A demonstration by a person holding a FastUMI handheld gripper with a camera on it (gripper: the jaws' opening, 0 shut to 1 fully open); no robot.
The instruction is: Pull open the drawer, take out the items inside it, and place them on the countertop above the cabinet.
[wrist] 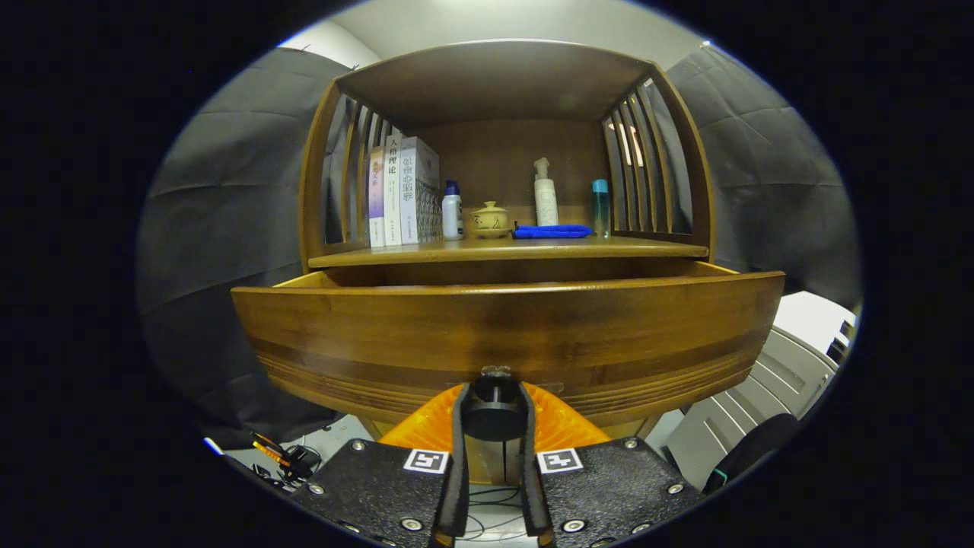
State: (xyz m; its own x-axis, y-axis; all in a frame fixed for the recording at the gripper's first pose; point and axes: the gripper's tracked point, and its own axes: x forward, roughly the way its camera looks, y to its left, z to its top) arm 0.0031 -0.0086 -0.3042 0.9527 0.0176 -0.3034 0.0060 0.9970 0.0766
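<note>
A wooden cabinet has its drawer (502, 335) pulled out toward me, the wide front panel close ahead. My gripper (494, 411) is shut on the drawer's round dark knob (494, 409), one finger on each side of it. The drawer's inside is hidden behind the front panel. Above the drawer runs the countertop (654, 245), which carries a blue cloth (552, 230), a small yellow lidded pot (490, 219), a white pump bottle (545, 195), a white bottle with a blue cap (452, 211) and a teal bottle (600, 205).
Several books (402, 192) stand at the countertop's left, against slatted wooden sides. A roof panel closes the shelf overhead. Grey equipment (761, 396) lies low to the right of the drawer, and cables with small tools (285, 457) lie on the floor to the left.
</note>
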